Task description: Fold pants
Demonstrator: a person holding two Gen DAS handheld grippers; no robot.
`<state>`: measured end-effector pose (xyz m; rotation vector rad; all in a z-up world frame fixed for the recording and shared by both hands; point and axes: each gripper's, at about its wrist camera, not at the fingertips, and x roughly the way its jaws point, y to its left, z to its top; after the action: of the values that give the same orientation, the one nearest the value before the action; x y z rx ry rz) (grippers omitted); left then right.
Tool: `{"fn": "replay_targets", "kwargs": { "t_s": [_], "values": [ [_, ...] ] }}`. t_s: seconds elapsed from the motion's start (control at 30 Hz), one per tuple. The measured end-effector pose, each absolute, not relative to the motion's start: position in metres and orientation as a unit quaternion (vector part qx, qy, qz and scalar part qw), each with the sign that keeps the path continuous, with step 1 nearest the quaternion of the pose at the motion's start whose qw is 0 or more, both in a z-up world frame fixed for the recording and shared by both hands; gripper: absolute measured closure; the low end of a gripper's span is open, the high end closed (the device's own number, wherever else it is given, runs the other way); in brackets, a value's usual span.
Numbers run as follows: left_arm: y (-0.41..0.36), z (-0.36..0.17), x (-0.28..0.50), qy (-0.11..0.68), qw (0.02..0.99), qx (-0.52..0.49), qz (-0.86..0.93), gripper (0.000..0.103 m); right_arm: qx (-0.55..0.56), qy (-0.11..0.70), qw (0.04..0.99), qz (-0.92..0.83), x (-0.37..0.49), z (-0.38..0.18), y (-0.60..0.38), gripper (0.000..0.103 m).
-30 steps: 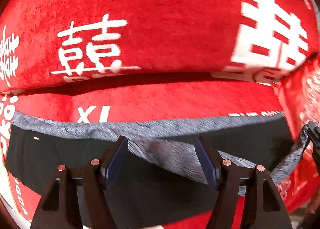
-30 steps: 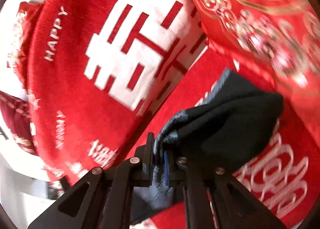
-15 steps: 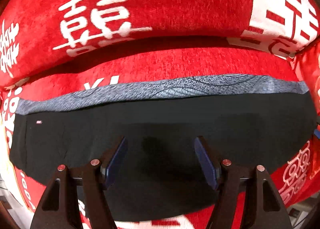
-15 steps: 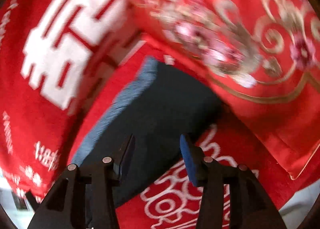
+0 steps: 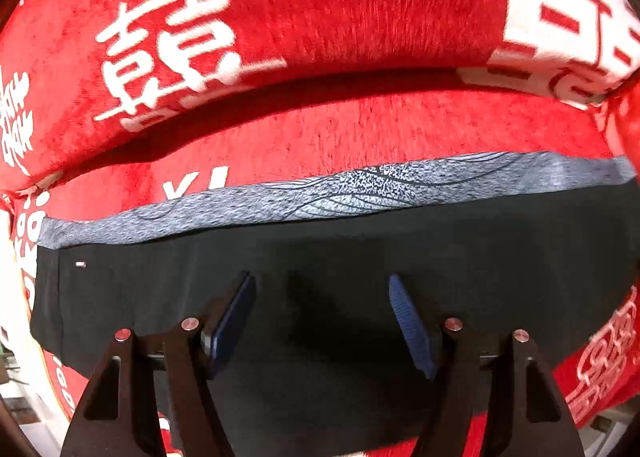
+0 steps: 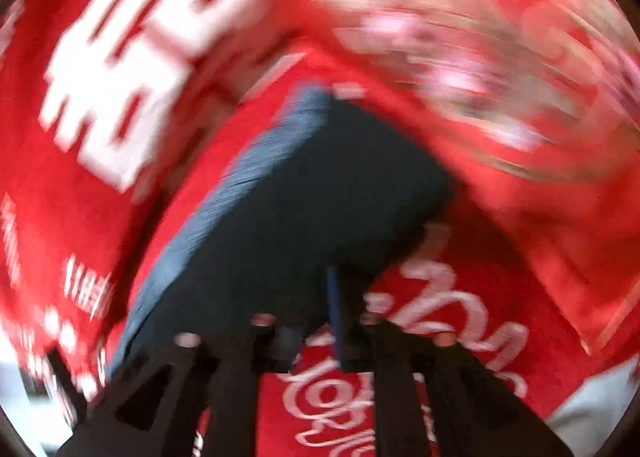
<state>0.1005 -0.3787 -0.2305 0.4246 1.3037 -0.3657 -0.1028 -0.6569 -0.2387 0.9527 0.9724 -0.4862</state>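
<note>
On the red printed cover (image 5: 360, 129), the pants (image 5: 320, 249) have been laid flat; left gripper (image 5: 322, 317) fingers spread, right gripper (image 6: 316, 321) apparently closed on the hem, blurred.

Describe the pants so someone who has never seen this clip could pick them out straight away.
Most of the left wrist view is a red blanket printed with big white characters. Lying flat on it, just past the open left gripper, are the pants. They are the only black item, with a speckled grey waistband along the far edge.
</note>
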Motion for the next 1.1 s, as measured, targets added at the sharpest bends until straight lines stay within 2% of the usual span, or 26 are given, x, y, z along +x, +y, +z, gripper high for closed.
{"fn": "replay_targets", "kwargs": {
  "t_s": [0.03, 0.07, 0.2, 0.4, 0.63, 0.83, 0.93, 1.1],
  "values": [
    [-0.382, -0.239, 0.101, 0.614, 0.746, 0.196, -0.167, 0.033, 0.428, 0.455, 0.751, -0.214, -0.093, -0.243, -0.654, 0.039],
    [-0.38, -0.241, 0.098, 0.621, 0.744, 0.184, -0.162, 0.033, 0.429, 0.471, 0.742, -0.207, -0.085, -0.251, -0.652, 0.032],
    [-0.353, -0.217, 0.059, 0.599, 0.761, 0.148, -0.201, 0.033, 0.477, 0.463, 0.731, -0.154, -0.086, -0.253, -0.651, 0.032],
    [-0.297, -0.198, -0.019, 0.648, 0.727, 0.077, -0.214, 0.033, 0.516, 0.485, 0.705, -0.023, -0.086, -0.216, -0.608, 0.032],
    [-0.303, -0.149, -0.053, 0.612, 0.747, -0.06, -0.252, 0.033, 0.508, 0.461, 0.718, 0.118, -0.055, -0.118, -0.549, 0.031],
    [-0.296, -0.119, -0.08, 0.575, 0.765, -0.006, -0.29, 0.033, 0.398, 0.431, 0.793, 0.162, -0.046, -0.034, -0.498, 0.025],
    [-0.248, -0.111, -0.092, 0.592, 0.765, -0.024, -0.254, 0.033, 0.375, 0.453, 0.792, 0.164, -0.053, -0.032, -0.461, 0.025],
    [-0.101, -0.1, -0.17, 0.652, 0.74, -0.125, -0.106, 0.033, 0.379, 0.5, 0.752, 0.205, -0.083, -0.053, -0.361, 0.025]
  ]
}}
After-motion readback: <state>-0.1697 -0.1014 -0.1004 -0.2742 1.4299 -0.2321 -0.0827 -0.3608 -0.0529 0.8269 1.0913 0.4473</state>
